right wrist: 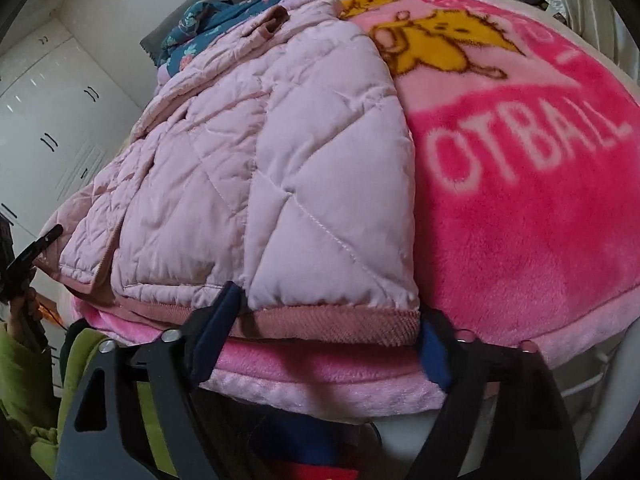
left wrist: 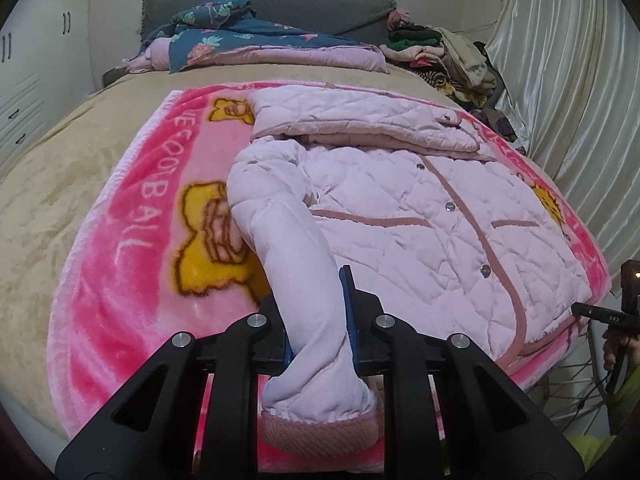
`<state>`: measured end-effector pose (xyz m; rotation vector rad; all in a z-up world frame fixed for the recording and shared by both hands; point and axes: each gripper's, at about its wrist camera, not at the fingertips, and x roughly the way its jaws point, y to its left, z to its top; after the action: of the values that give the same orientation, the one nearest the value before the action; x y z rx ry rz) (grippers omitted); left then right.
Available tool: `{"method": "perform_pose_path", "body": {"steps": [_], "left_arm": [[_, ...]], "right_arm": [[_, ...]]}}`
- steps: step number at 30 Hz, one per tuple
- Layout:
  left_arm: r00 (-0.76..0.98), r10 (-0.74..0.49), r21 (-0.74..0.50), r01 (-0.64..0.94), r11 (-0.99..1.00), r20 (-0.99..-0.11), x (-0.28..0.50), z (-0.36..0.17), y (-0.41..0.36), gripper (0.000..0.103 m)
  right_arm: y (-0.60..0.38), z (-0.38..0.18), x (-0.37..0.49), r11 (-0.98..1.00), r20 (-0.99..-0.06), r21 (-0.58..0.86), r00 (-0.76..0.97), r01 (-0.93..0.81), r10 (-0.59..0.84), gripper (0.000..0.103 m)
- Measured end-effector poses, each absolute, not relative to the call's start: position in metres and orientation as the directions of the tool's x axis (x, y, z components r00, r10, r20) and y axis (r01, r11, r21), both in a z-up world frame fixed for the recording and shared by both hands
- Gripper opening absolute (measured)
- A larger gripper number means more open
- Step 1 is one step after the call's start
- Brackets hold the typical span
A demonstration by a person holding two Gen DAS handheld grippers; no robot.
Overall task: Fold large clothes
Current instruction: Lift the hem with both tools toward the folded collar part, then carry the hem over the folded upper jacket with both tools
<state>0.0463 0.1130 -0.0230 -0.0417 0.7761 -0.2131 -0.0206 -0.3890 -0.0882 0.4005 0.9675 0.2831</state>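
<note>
A pale pink quilted jacket [left wrist: 420, 200] lies buttoned, front up, on a bright pink blanket [left wrist: 132, 216] spread over the bed. My left gripper [left wrist: 318, 332] is shut on the jacket's near sleeve [left wrist: 280, 216] just above the ribbed cuff [left wrist: 320, 432]. The sleeve is lifted off the blanket and the cuff hangs toward the camera. In the right wrist view my right gripper [right wrist: 326, 338] straddles the ribbed hem [right wrist: 328, 326] at the jacket's [right wrist: 260, 160] near right corner. Its blue pads [right wrist: 218, 320] stand apart at either end of that stretch, and the hem is not pinched.
A blue floral quilt [left wrist: 224, 40] and a heap of clothes [left wrist: 440, 56] sit by the grey headboard. A shiny curtain [left wrist: 560, 80] hangs on the right, white cupboards [left wrist: 24, 80] on the left. A beige cover [left wrist: 48, 184] shows around the blanket. A hand and green sleeve [right wrist: 24, 344] are at the bed's edge.
</note>
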Motion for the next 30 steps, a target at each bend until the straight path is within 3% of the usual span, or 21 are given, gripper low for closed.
{"method": "perform_pose_path", "body": {"steps": [3,14,30], "left_arm": [[0.701,-0.207,-0.115,0.177,0.978,-0.682,0.045,-0.018,0.112,0.011],[0.728,-0.2,-0.116,0.164,0.98,-0.656,0.054,-0.001,0.118,0.011],[0.778,-0.195,-0.181,0.106,0.978,-0.597,0.108,0.049,0.138,0.013]], "right_arm": [[-0.382,-0.058,-0.024,0.884,-0.662,0.443,0.613,-0.146,0.433,0.028],[-0.366,0.036,-0.005,0.889,-0.478,0.368,0.765,-0.273,0.432,0.025],[-0.374,0.105,0.059,0.906,-0.387,0.316,0.834,-0.28,0.393,0.025]]}}
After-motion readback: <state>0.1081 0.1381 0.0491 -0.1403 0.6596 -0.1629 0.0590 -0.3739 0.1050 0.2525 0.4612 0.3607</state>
